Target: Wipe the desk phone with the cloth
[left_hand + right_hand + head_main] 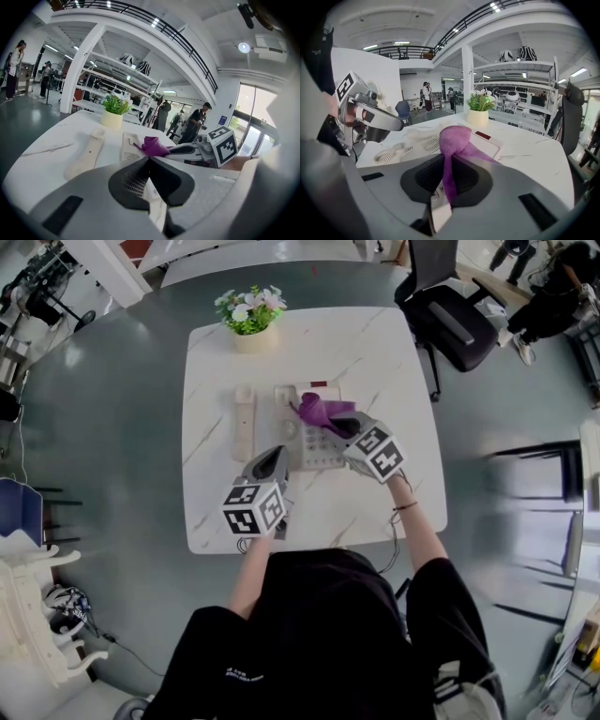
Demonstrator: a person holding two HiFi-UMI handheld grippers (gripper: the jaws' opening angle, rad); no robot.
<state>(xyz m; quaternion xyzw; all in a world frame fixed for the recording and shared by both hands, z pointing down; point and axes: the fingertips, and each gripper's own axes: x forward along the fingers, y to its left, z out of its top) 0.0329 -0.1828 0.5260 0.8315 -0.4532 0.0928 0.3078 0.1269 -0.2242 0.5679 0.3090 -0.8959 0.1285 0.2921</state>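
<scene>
**Cloth pinched and resting on the phone**

Nearest us, the left gripper [150,159] hovered over the table [375,362] just in front of the phone, its jaws closed together with nothing between them. Beside it, the right gripper [449,157] had its jaws clamped on a gathered fold of the purple cloth [457,136]. The bunched end stood up ahead of the tips and a loose tail draped to the right.

In the head view, that cloth sat on the upper part of the phone [314,442], near the middle of the table. We judged the cloth soft, light and limp. A pinch on a thick fold seemed the right hold, because a thin edge could slip out under rubbing.

The phone looked like a light plastic shell on a smooth marble top, so we thought it could slide under a firm wipe. Its keys would likely give if pressed hard. We judged that the empty left gripper could steady it at the near edge of the base.

Left of the phone, the handset [86,157] lay flat on the table, off its cradle, and the coiled cord [391,152] lay beside the base. Farthest off, a potted plant [250,315] stood at the back edge, well apart from the work.
</scene>
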